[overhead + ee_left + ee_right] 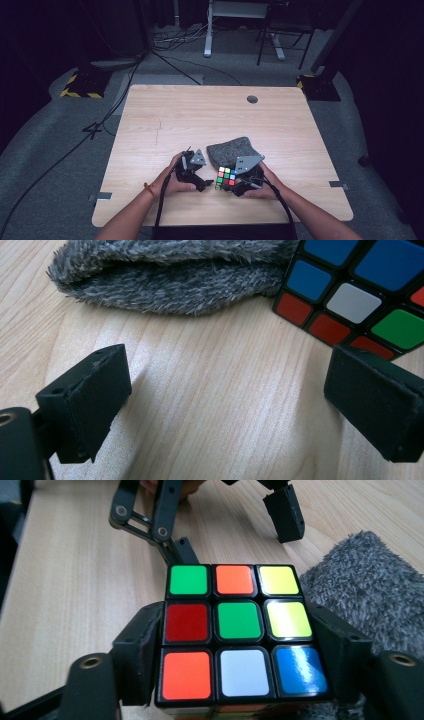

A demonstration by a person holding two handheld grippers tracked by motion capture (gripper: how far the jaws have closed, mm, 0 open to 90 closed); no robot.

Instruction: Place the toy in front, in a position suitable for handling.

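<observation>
Table: a pale wood-grain table [165, 115] fills the middle of the high view, with a round cable hole [252, 99] near its upper right edge.
Room: dark all round; grey carpet floor [45, 150], black cables [107, 115] trailing down the left of the frame, a white desk leg [208, 35] and a chair base [280, 42] at the top, and two yellow-and-black striped bases [82, 85] at upper left and upper right.
Tape: small grey strips on the table's left and right edges, low in the frame.
Containers: hard to name one here; the nearest thing is a grey fuzzy cloth [232, 148] lying folded at lower centre of the table, and I cannot tell if anything is inside it.
Cube: the puzzle cube [226, 177] sits at lower centre of the high view, just below the cloth and touching it, resting on the table.
Right gripper: the right gripper [237, 647] has its black pads pressed on the cube's left and right sides, clamped on it; green, orange, yellow, red, white and blue stickers face its camera.
Left gripper: the left gripper [225, 400] sits just left of the cube, jaws well apart over bare wood, the cube's corner at the upper right of its view.
Hands: a hand wraps each gripper, forearms entering from the bottom edge.
</observation>
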